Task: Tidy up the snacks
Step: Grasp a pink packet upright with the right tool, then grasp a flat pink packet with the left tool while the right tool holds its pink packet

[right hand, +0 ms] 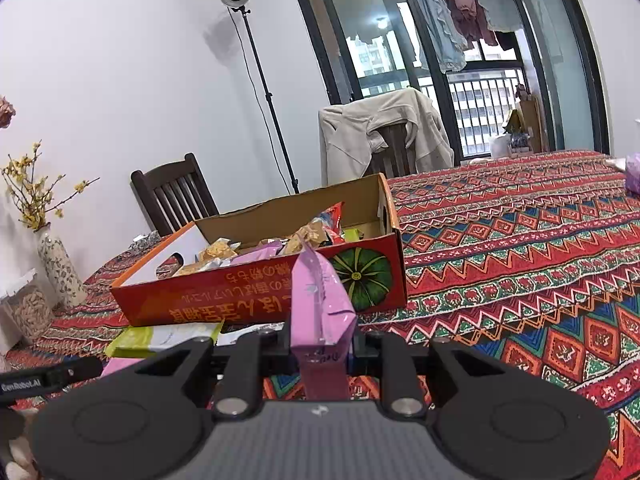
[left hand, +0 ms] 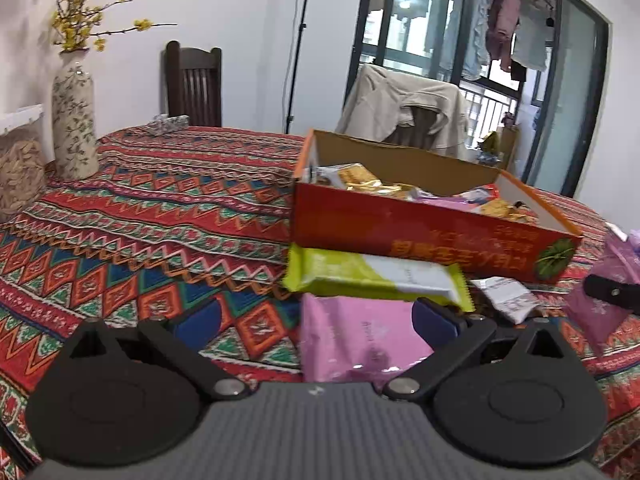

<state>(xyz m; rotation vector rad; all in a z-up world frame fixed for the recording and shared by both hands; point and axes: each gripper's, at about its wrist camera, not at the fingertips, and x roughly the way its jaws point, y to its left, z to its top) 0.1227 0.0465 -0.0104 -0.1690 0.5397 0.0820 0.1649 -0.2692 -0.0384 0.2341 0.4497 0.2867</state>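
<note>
A red cardboard box (left hand: 420, 236) holding several snack packets stands on the patterned tablecloth; it also shows in the right wrist view (right hand: 256, 292). In front of it lie a green-and-white packet (left hand: 376, 276), a pink packet (left hand: 356, 340) and a small white packet (left hand: 508, 296). My left gripper (left hand: 316, 320) is open just above the pink packet, with its blue pads either side. My right gripper (right hand: 320, 340) is shut on another pink packet (right hand: 320, 304), held upright just in front of the box; it shows at the right of the left wrist view (left hand: 600, 300).
A floral vase (left hand: 74, 120) with yellow flowers and a jar (left hand: 18, 176) stand at the table's left end. Two chairs (left hand: 194, 84) stand behind the table, one draped with a beige jacket (left hand: 400, 108). A lamp stand (right hand: 260, 80) is by the wall. The tablecloth (right hand: 520, 240) spreads right of the box.
</note>
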